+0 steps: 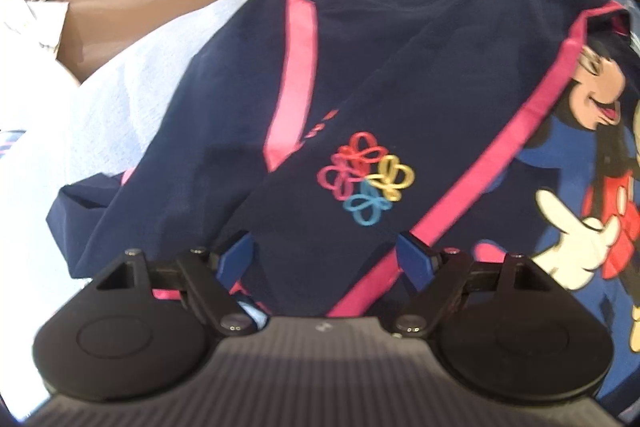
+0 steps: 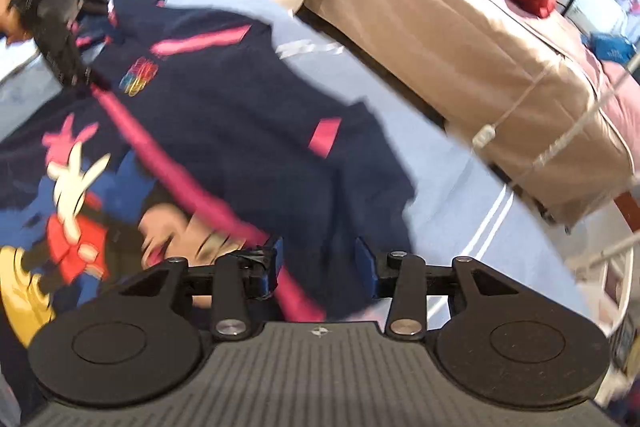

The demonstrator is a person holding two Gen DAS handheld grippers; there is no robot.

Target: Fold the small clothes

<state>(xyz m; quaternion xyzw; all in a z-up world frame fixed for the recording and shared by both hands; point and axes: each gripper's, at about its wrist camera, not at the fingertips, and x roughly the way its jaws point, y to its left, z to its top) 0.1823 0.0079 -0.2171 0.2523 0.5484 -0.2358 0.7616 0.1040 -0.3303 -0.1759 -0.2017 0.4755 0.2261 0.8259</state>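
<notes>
Gaping wide, left claw and right claw hover over the navy jacket.

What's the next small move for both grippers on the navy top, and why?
Probably close both. The left gripper and right gripper each sit open over an edge of the navy top, which lies spread on the cartoon sheet, so neither holds it yet.

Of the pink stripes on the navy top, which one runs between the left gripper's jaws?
The long diagonal pink stripe bordering the cartoon print; the shorter stripe left of the flower logo ends farther up.
</notes>
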